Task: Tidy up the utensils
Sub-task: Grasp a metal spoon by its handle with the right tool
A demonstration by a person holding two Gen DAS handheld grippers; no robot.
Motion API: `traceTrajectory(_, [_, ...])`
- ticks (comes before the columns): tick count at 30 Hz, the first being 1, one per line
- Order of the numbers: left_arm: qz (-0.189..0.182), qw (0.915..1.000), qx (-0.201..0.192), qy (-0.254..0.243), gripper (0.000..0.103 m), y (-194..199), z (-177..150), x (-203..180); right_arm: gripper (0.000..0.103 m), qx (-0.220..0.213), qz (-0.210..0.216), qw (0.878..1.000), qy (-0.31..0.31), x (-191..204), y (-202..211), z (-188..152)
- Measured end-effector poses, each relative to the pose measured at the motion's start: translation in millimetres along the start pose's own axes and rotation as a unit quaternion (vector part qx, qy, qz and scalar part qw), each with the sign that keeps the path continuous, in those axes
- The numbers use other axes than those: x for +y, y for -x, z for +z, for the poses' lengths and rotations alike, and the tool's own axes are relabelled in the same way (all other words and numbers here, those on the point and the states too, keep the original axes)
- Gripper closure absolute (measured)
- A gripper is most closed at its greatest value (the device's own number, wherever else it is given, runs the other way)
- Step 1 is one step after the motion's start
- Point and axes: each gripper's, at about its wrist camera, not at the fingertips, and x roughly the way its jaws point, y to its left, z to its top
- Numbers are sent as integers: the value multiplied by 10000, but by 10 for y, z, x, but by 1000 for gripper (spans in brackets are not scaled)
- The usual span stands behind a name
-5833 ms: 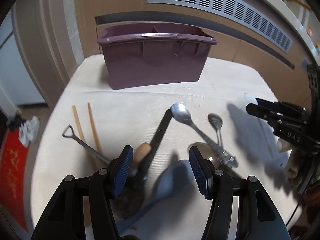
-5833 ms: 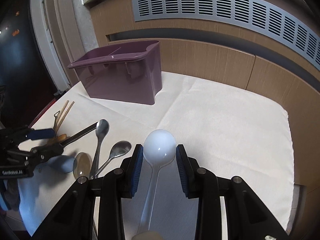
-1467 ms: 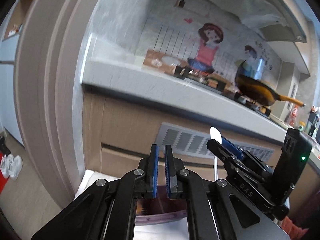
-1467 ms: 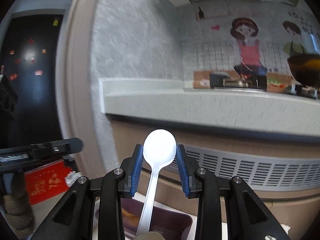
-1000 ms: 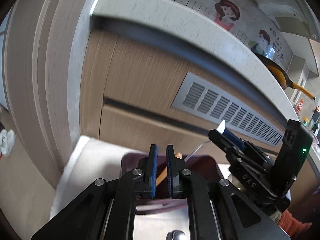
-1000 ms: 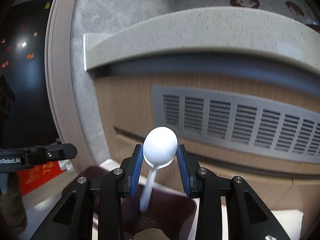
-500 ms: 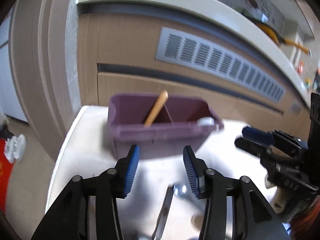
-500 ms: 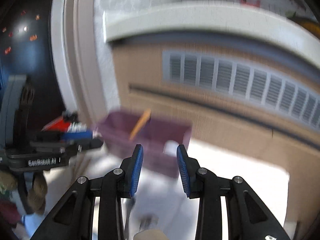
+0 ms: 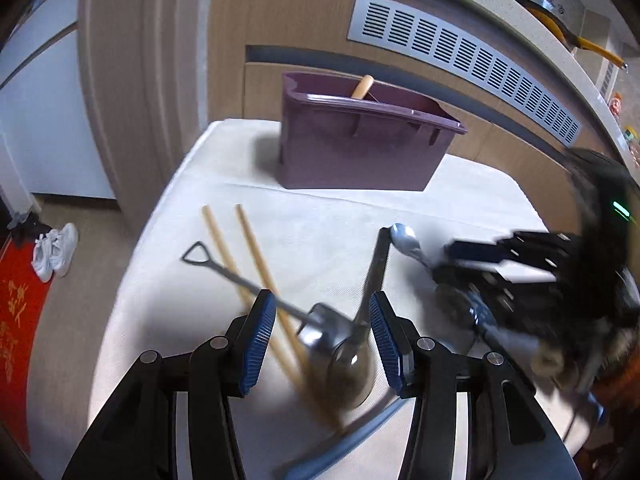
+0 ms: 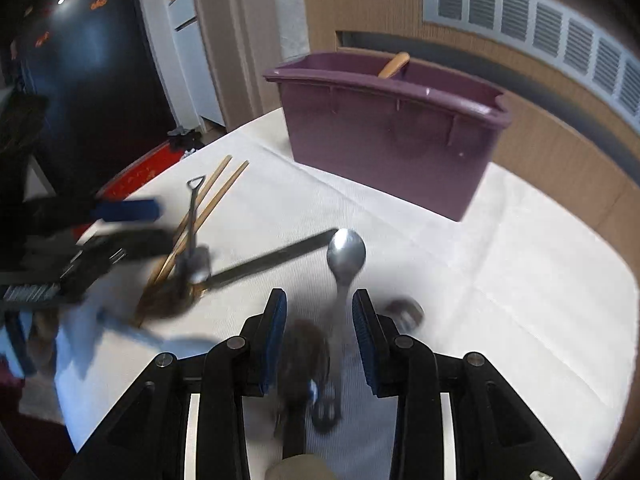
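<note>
My left gripper [image 9: 322,334] has its jaws open and empty over a heap of utensils: a dark ladle [image 9: 350,364], a small shovel-shaped spoon [image 9: 256,288] and two wooden chopsticks [image 9: 256,256] on the white tabletop [image 9: 312,216]. My right gripper [image 10: 319,330] also has open jaws, around the handle of a steel spoon [image 10: 346,254] but not touching it. Farther back stands the purple bin [image 10: 392,128], with a wooden handle [image 10: 394,64] sticking out of it.

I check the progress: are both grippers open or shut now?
Both open: left gripper and right gripper hold nothing, pads apart.
</note>
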Motion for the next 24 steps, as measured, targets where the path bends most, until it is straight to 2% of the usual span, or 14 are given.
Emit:
traceTrajectory(6, [-149, 9998, 109, -93, 53, 48, -27, 45, 70, 302, -394, 9987, 109, 5, -394, 233])
traceTrajectory(10, [-186, 9995, 246, -49, 53, -73, -15, 59, 69, 288, -478, 9983, 144, 40, -444, 277])
traceTrajectory(12, [-245, 9992, 304, -20, 53, -130, -14, 39, 74, 298, -442, 9985, 141, 22, -439, 266])
traceTrajectory(13, [-262, 9991, 322, -20, 53, -148, -15, 24, 89, 309, -449, 9984, 152, 9, -419, 255])
traceTrajectory(15, [-272, 9990, 354, -67, 53, -170, -24, -11, 97, 346, -488, 9981, 170, -28, -355, 245])
traceTrajectory(24, [-431, 9975, 447, -326, 53, -173, -12, -251, 98, 18, -448, 9989, -107, -267, 187, 94])
